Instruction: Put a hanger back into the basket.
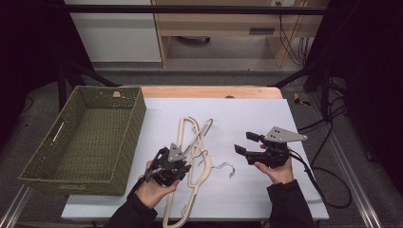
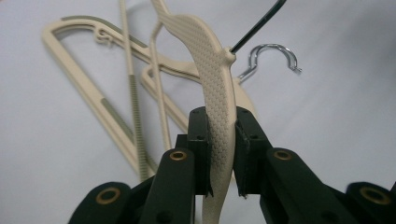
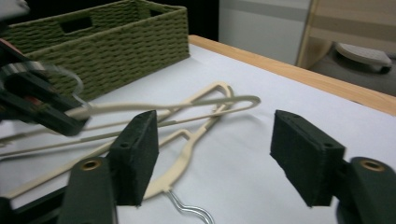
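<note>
Several cream plastic hangers lie crossed on the white sheet. My left gripper is shut on one cream hanger, its textured body pinched between the pads and lifted off the sheet, its dark wire hook pointing away. Another hanger's chrome hook rests on the sheet beyond. My right gripper hovers to the right of the pile, open, with nothing between its pads. In the right gripper view the hangers lie ahead, and the left gripper shows blurred at the left.
A green woven basket stands at the left of the sheet, seen also in the right gripper view. The wooden table edge runs behind the sheet. A cable trails off the right side.
</note>
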The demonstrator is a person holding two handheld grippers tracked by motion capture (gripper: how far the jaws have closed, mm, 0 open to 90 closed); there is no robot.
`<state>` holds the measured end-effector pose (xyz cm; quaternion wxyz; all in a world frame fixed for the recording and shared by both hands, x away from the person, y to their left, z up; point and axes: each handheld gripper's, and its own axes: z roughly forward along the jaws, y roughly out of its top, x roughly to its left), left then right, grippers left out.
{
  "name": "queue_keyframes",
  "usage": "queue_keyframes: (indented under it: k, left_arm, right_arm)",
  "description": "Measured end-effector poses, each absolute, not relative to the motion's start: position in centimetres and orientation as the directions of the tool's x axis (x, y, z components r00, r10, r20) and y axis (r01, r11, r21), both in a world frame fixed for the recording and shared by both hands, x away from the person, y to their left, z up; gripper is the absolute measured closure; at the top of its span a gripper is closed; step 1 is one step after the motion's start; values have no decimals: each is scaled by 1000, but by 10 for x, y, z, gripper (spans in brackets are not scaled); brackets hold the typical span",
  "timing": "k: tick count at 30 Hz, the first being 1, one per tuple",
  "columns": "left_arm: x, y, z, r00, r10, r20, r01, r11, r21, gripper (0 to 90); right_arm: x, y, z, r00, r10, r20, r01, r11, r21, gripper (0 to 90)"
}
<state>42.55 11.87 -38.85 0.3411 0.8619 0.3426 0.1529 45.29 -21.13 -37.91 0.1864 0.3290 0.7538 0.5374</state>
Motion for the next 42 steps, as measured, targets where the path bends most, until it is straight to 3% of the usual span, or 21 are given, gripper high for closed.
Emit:
queue_keyframes:
  k: [7, 15, 29, 42]
  left_arm:
    - [437, 150, -380, 631, 775, 19, 521, -442, 730, 847]
    - [443, 169, -376, 601, 799, -21, 532, -381, 757, 859]
    - [419, 195, -310, 676, 736, -34, 386, -315, 867, 859]
    - [428, 221, -260, 707, 707, 11, 319, -332, 888, 859]
  right_arm:
    - [451, -230, -389, -670, 733, 113, 329, 157, 931, 240]
    - [449, -235, -391, -646, 755, 115, 329, 140, 934, 174]
    - [445, -241, -388, -628, 771, 106, 314, 127, 941, 119]
    - [443, -247, -385, -614, 784, 94, 300, 121, 946, 87]
